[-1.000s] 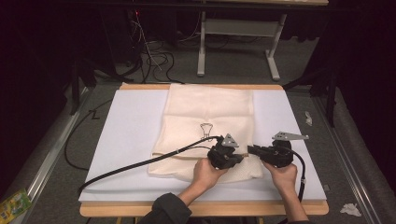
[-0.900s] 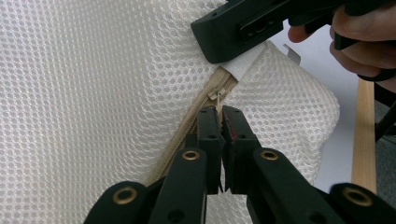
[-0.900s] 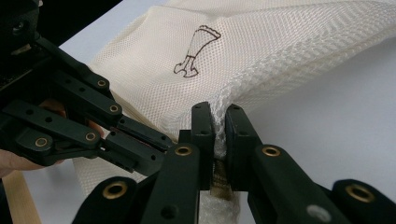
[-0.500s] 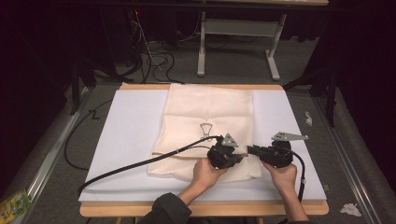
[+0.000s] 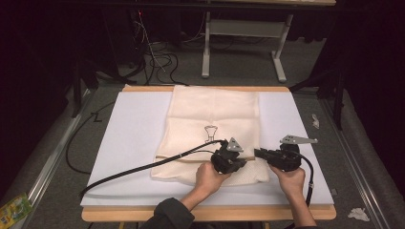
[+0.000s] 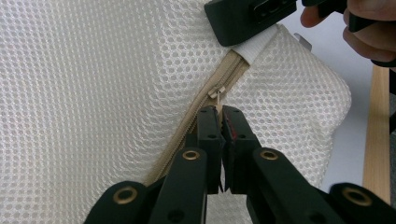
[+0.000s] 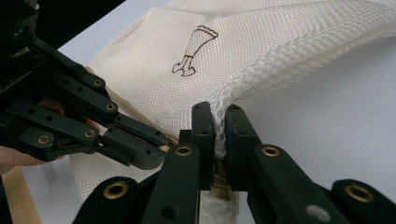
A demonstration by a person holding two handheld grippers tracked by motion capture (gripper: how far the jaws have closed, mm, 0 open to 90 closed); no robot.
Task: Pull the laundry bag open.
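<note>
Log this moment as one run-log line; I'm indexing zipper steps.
left claw: shut on zipper pull | right claw: shut on mesh bag edge | bag: flat on table

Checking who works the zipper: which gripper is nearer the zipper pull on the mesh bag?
Left. The left gripper is shut on the zipper pull; the right gripper pinches the mesh bag at the zipper's end, a little farther along.

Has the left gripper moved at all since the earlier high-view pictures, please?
No. The left gripper sits in the same spot below the drawing on the mesh bag, shut on the zipper pull.
</note>
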